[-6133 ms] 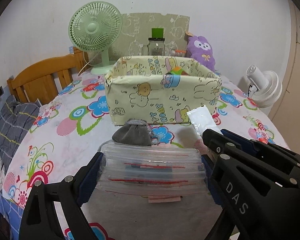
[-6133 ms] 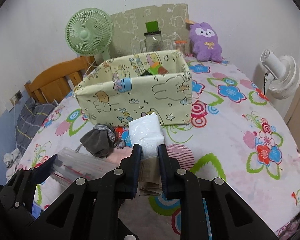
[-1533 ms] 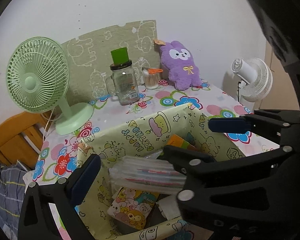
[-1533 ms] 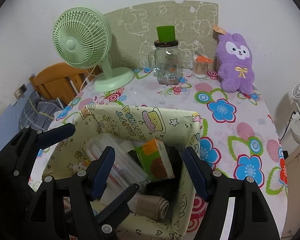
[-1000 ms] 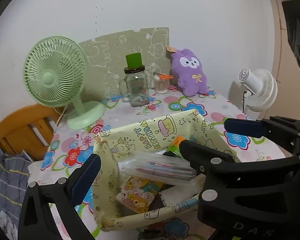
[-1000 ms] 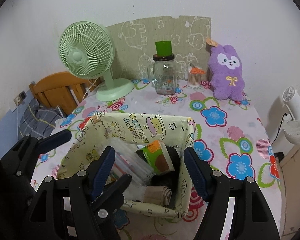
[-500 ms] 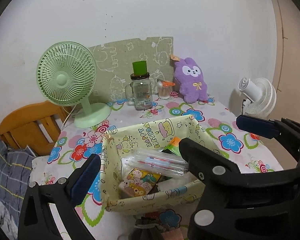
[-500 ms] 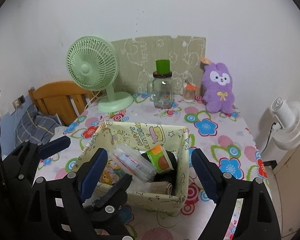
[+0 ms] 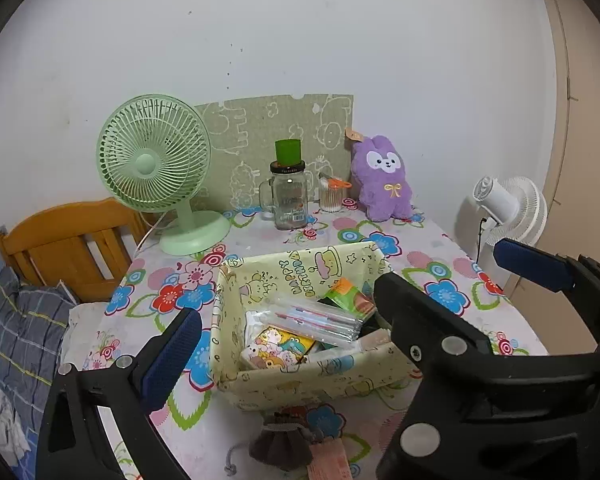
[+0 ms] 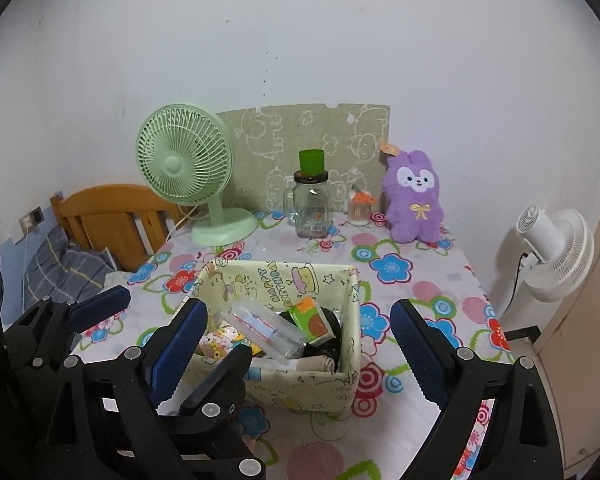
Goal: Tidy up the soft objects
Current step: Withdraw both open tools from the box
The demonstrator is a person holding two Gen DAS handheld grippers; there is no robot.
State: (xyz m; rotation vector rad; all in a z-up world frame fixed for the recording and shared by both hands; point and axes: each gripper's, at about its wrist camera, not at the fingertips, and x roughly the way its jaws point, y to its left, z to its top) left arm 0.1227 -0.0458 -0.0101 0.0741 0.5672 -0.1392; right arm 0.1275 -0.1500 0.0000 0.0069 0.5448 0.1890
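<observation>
Right wrist view: right tongs point(image 10: 298, 334) spread, just opened, empty; left tongs point(image 9: 340, 292) spread too. Ahead sits the pale-yellow cartoon-print fabric box point(image 10: 300, 390); the dark grey drawstring pouch point(image 9: 280, 446) beneath the left tongs could snag by its cord.

Pale yellow cartoon-print box point(image 10: 300, 384), mint green fan point(image 10: 184, 160), purple plush point(image 10: 414, 196), flowered white tablecloth point(image 10: 428, 292), blue-padded black grippers point(image 10: 298, 344).

Yellow cartoon-print fabric box point(image 10: 300, 384) holds clear pouch point(image 10: 266, 330), orange-green packet point(image 10: 310, 318), perhaps rolled cloth point(image 10: 314, 364).
</observation>
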